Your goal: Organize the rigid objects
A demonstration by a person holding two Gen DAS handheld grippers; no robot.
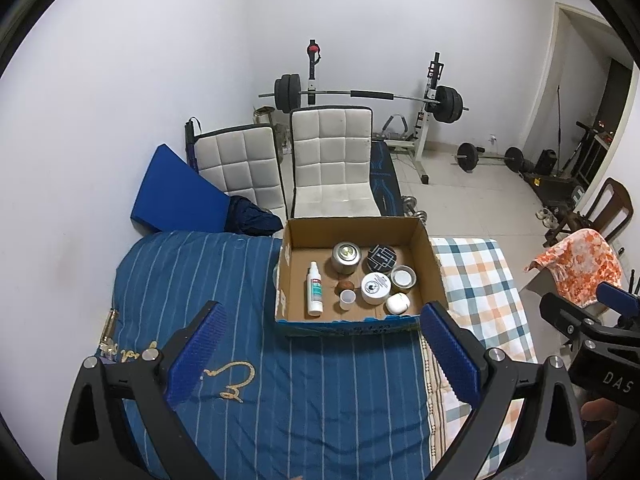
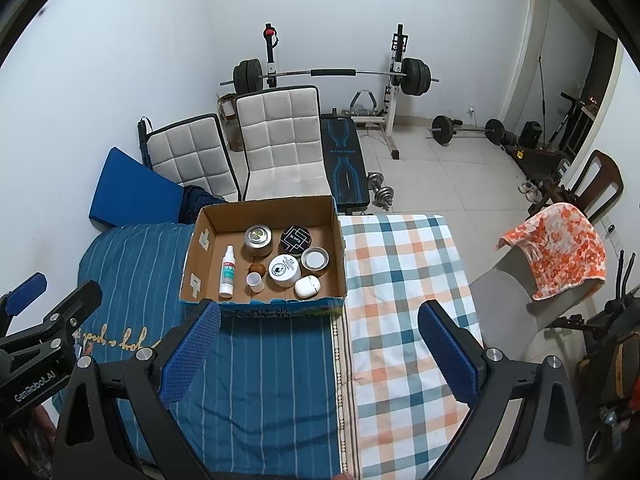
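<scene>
An open cardboard box (image 1: 424, 256) (image 2: 340, 248) sits on the bed. Inside lie a white spray bottle (image 1: 315, 289) (image 2: 227, 271), a silver tin (image 1: 345, 257) (image 2: 258, 240), a black round tin (image 1: 382, 258) (image 2: 296, 240), a white jar (image 1: 375, 288) (image 2: 284, 270), a small grey-rimmed jar (image 1: 403, 277) (image 2: 315, 259), a white earbud case (image 1: 397, 303) (image 2: 307, 286), a small white cup (image 1: 346, 300) (image 2: 254, 281) and a brown ball (image 1: 344, 286) (image 2: 257, 269). My left gripper (image 1: 322, 352) is open and empty, back from the box. My right gripper (image 2: 320, 348) is open and empty.
The bed has a blue striped cover (image 1: 304, 392) and a checked sheet (image 2: 404, 320). Two white chairs (image 1: 332, 164) stand behind the box, with a weight bench and barbell (image 1: 360, 96) beyond. A chair with an orange cloth (image 2: 560, 248) stands at the right.
</scene>
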